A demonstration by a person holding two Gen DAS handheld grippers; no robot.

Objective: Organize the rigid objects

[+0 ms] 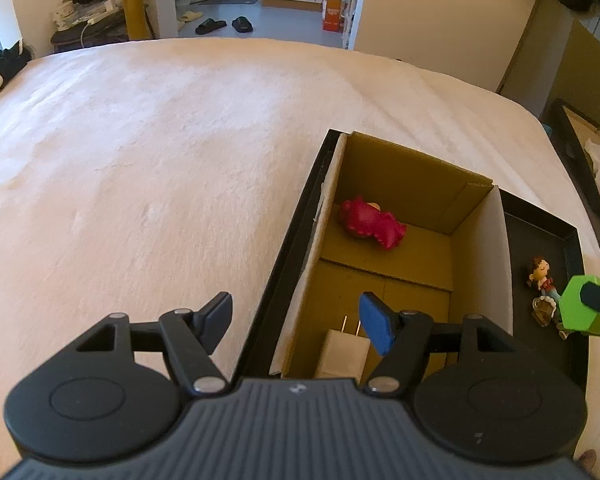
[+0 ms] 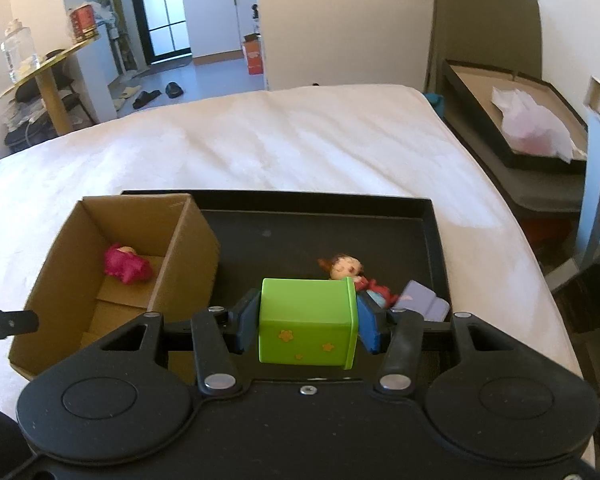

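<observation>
A person's right gripper (image 2: pixel 308 322) clamps a lime-green plastic cube with small orange flowers (image 2: pixel 307 324) between its blue pads, holding it clear above the shallow black tray (image 2: pixel 428 240) on a pale bedspread (image 2: pixel 260 144). The left gripper (image 1: pixel 296 322) hangs wide open and empty over the near end of the open brown cardboard box (image 2: pixel 188 248), which stands in the tray's left end and already holds a red-dressed doll (image 1: pixel 370 222) and a white plug adapter (image 1: pixel 342 354). Two items lie in the tray: a small brown-haired figurine (image 2: pixel 346 270) and what may be a lilac case (image 2: pixel 426 300), partly hidden. The cube likely goes in the box next; carried level, kept above the box wall and released low over bare cardboard, it should settle without striking the doll.
</observation>
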